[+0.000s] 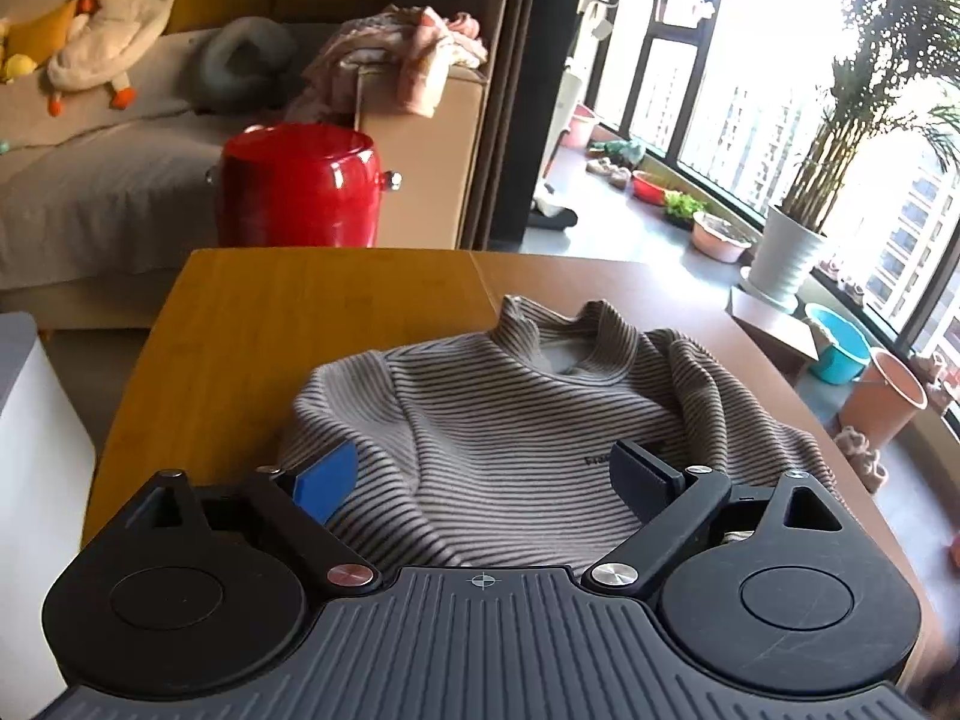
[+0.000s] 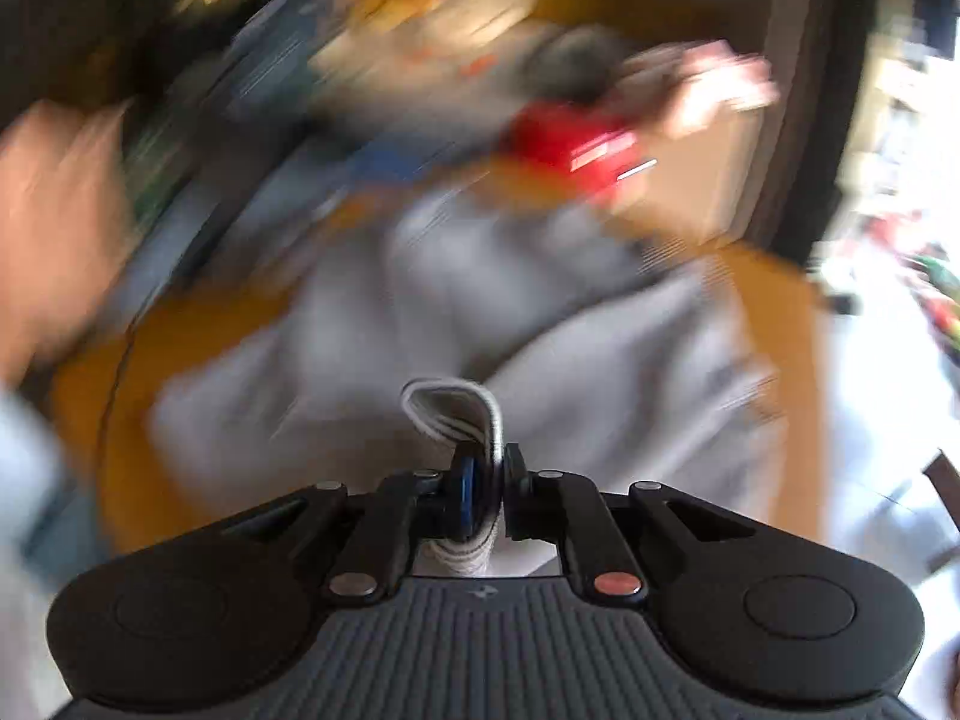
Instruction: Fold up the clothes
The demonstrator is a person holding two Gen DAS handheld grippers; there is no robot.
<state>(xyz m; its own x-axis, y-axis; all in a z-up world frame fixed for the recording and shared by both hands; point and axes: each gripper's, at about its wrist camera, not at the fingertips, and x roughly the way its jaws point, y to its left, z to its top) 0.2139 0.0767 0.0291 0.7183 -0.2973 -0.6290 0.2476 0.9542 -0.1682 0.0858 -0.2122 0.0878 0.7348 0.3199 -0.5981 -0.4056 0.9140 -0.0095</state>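
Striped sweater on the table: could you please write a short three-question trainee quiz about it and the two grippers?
1. True or false: the left gripper is shut on the striped sweater.
2. What does the right gripper pinch? A) a fold of striped fabric B) a plush duck C) nothing
3. What shiny red thing stands beyond the wooden table in the left wrist view?

Key: 1 false, it is open over the sweater; 2 A; 3 the red stool.
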